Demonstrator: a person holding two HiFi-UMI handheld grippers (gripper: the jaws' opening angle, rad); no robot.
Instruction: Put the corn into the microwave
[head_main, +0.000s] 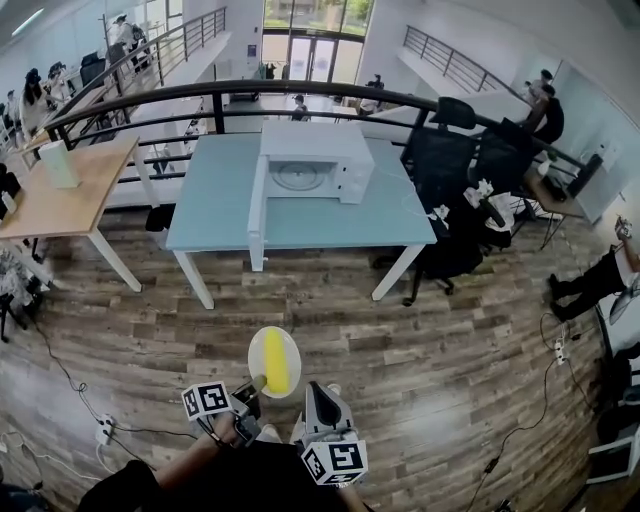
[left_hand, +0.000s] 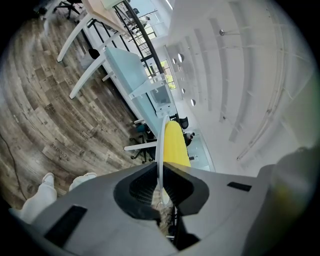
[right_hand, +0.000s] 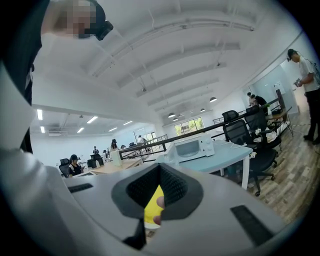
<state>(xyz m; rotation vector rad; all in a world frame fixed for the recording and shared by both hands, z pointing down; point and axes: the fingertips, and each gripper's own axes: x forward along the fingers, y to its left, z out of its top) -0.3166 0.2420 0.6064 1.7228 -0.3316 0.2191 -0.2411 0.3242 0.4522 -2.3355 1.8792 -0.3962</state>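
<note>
A yellow corn cob (head_main: 275, 360) lies on a small white plate (head_main: 256, 350) held above the wooden floor. My left gripper (head_main: 258, 383) is shut on the plate's near rim. In the left gripper view the rim (left_hand: 161, 142) stands edge-on between the pads, with the corn (left_hand: 176, 145) beside it. My right gripper (head_main: 320, 390) hangs just right of the plate, shut and holding nothing. The corn (right_hand: 151, 209) shows through a gap behind its jaws. The white microwave (head_main: 305, 165) stands on a light blue table (head_main: 215, 215) ahead, its door (head_main: 258, 205) swung open to the left.
Black office chairs (head_main: 455, 205) crowd the table's right end. A wooden table (head_main: 60, 200) stands at left, and a dark railing (head_main: 150, 100) runs behind both. Cables and a power strip (head_main: 105, 428) lie on the floor at left. People are in the background.
</note>
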